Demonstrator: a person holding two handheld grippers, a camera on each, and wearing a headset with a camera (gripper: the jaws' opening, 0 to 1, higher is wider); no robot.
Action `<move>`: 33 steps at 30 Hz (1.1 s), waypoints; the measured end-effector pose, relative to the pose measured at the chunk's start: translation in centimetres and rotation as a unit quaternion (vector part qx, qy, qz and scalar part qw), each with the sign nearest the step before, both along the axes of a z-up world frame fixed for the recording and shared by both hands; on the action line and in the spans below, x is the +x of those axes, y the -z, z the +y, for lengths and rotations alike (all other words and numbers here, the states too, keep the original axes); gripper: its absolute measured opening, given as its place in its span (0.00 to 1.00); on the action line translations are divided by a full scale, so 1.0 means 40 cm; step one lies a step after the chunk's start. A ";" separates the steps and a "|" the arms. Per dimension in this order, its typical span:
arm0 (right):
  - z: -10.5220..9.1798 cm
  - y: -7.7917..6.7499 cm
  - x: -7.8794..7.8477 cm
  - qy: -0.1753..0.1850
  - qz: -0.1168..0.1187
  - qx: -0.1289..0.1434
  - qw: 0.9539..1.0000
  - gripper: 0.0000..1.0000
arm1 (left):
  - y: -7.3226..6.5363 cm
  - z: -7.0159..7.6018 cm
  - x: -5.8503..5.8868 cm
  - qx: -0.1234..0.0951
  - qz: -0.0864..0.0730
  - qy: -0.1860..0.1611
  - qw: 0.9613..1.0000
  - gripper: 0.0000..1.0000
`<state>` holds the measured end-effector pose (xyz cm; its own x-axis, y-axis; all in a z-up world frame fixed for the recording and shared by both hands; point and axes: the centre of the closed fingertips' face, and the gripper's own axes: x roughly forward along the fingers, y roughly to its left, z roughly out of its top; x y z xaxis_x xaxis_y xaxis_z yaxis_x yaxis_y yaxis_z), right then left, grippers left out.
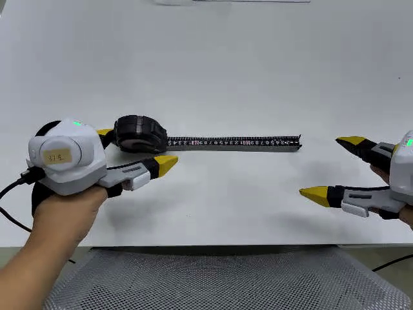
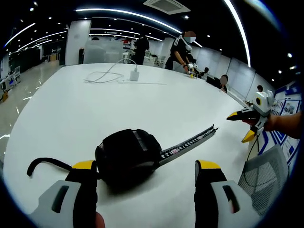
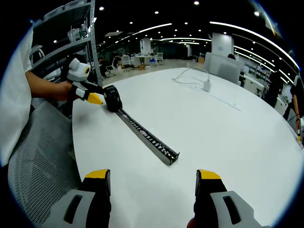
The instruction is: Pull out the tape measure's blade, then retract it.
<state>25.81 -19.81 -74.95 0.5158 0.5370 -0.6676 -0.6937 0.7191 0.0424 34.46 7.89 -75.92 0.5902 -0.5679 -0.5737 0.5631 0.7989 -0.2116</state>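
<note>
Yellow-tipped left gripper [image 1: 135, 147] has its jaws spread wide around the black tape measure [image 1: 141, 132], not squeezing it. Its blade [image 1: 232, 143] lies pulled out flat across the white table [image 1: 226, 64]. The right gripper [image 1: 333, 166] is spread open too, near the blade's end but not touching it.

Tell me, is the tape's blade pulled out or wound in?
Out: the blade lies stretched along the table, beyond its black case.

blade [image 2: 190, 141] numerals 1 2 3, others blurred

A white table [image 1: 213, 58] bears a black tape measure [image 1: 139, 134], blade [image 1: 232, 143] extended flat.
</note>
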 end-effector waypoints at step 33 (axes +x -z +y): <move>-0.023 0.040 0.102 -0.085 0.009 -0.050 0.995 0.49 | 0.015 0.008 0.056 0.018 0.000 -0.119 0.993 0.70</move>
<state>29.88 -20.71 -76.56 0.4103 0.5462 -0.7303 -0.8054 0.5927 -0.0092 36.72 8.23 -76.52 0.7047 -0.3919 -0.5914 0.3573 0.9162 -0.1814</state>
